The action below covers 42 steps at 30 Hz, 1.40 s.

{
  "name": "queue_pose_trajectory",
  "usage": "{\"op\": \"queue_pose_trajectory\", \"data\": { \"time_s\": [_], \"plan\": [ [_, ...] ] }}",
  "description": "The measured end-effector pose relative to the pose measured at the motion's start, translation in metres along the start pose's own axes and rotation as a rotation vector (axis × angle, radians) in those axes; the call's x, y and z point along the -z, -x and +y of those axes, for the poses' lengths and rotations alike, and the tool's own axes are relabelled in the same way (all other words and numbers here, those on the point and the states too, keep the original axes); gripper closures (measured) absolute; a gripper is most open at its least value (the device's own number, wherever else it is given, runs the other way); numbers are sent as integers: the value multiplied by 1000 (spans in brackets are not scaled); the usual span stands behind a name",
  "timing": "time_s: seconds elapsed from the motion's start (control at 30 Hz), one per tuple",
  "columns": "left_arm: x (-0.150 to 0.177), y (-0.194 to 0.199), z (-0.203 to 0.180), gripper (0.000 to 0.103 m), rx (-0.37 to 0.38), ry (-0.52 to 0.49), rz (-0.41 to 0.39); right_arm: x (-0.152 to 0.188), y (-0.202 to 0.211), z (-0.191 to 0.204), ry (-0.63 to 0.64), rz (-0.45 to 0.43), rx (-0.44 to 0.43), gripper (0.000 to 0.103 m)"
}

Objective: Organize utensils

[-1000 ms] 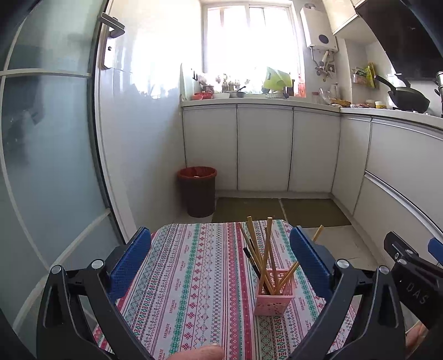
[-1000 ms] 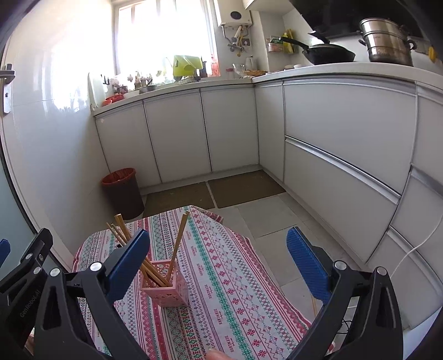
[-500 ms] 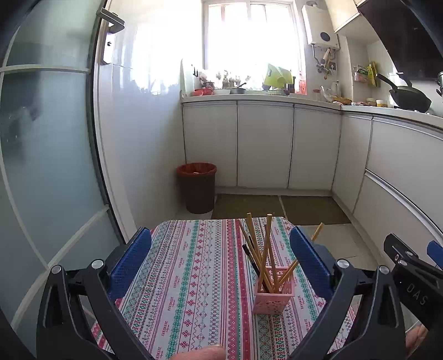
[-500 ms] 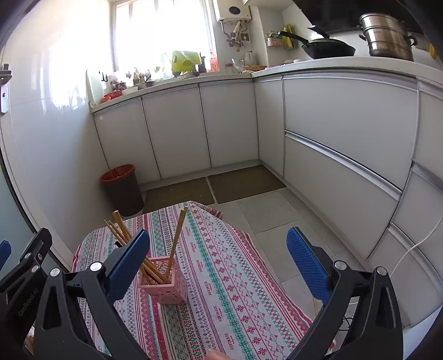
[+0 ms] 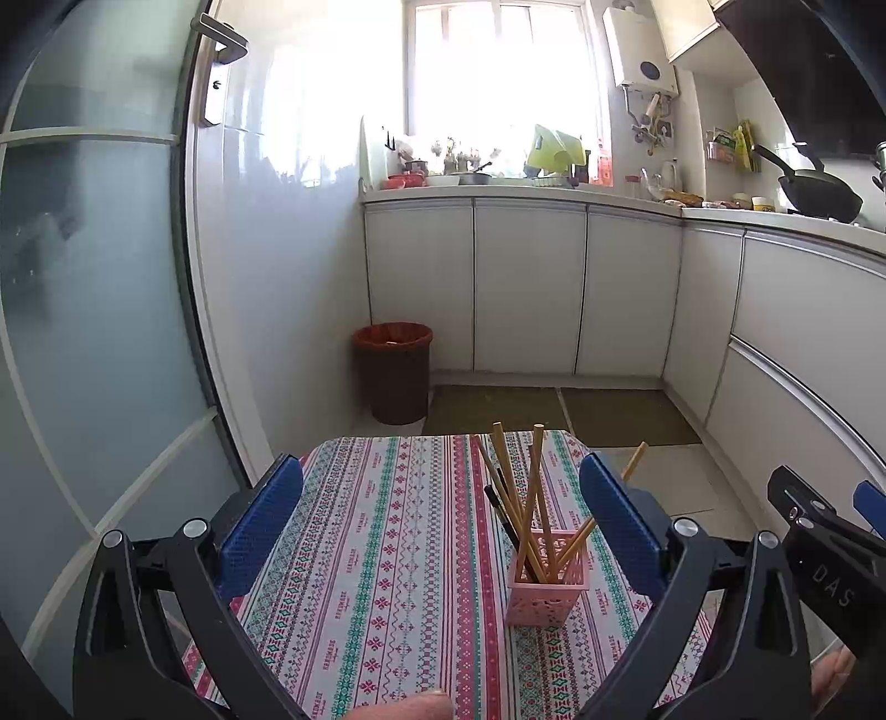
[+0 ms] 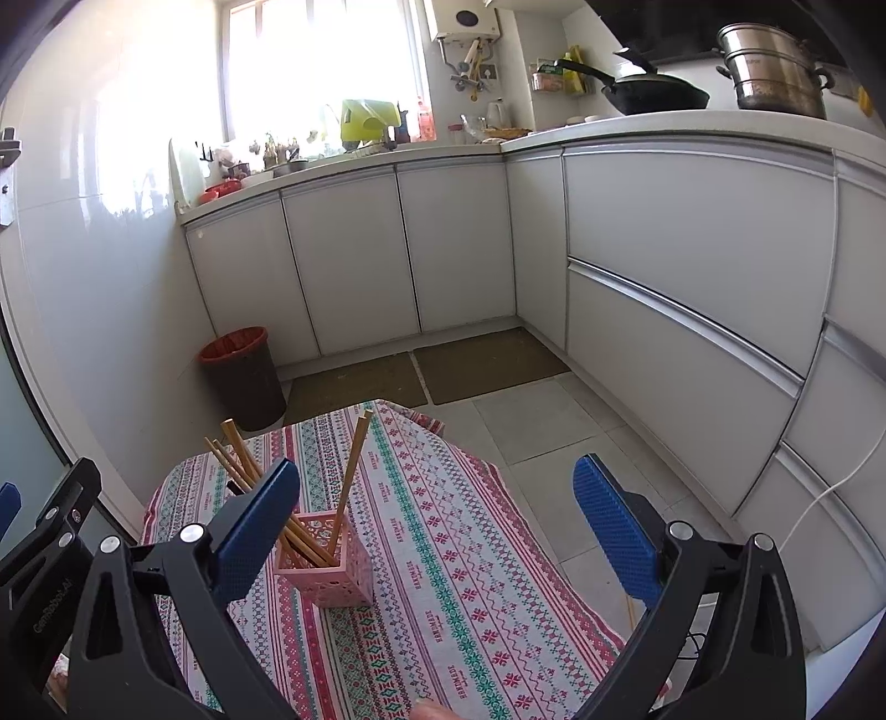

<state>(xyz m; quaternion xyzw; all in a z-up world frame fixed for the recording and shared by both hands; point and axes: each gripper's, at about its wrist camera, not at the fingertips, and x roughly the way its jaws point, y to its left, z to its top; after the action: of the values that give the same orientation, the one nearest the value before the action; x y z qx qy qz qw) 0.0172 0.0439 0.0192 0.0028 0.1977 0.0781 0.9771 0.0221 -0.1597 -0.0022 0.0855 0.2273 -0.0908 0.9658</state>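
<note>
Through the left wrist view, we are holding the left gripper (image 5: 441,512) with jaws spread wide and empty, above the table (image 5: 382,531); the pink holder (image 5: 545,587) of chopsticks (image 5: 530,498) is standing near the right pad.

Through the right wrist view, we are keeping the right gripper (image 6: 437,512) equally wide and empty. A sideways swing could clip the leaning sticks and tip the light holder.

- A bright window (image 5: 498,72) sits above the far counter (image 5: 520,191), washing out the view.
- White cabinets (image 6: 681,243) run along two walls and meet in a corner.
- A frosted glass door (image 5: 94,310) stands at left.
- A red bin (image 5: 394,372) stands on the tiled floor (image 6: 531,421), near two brown mats (image 5: 559,407).
- A water heater (image 5: 639,52) hangs beside the window.
</note>
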Motion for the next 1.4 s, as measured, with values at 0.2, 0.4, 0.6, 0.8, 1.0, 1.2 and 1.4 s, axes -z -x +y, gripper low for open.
{"op": "queue_pose_trajectory", "data": {
  "time_s": [0.2, 0.4, 0.6, 0.8, 1.0, 1.2, 1.4],
  "plan": [
    [-1, -2, -1, 7, 1, -2, 4, 1, -1, -1, -1, 2, 0, 7],
    [-1, -2, 0, 7, 1, -1, 5, 1, -1, -2, 0, 5, -2, 7],
    [-1, -4, -1, 7, 1, -1, 8, 2, -3, -4, -6, 14, -3, 7],
    [-1, -4, -1, 7, 2, -2, 9, 1, -4, -5, -11, 18, -5, 7],
    [-1, -5, -2, 7, 1, -3, 11, 1, -3, -4, -12, 21, -5, 7],
    [0, -6, -2, 7, 0, -3, 14, 1, -4, -4, -13, 24, -3, 7],
    [1, -6, -2, 7, -3, -1, 17, 0, -5, -3, -9, 29, -4, 7]
  ]
}}
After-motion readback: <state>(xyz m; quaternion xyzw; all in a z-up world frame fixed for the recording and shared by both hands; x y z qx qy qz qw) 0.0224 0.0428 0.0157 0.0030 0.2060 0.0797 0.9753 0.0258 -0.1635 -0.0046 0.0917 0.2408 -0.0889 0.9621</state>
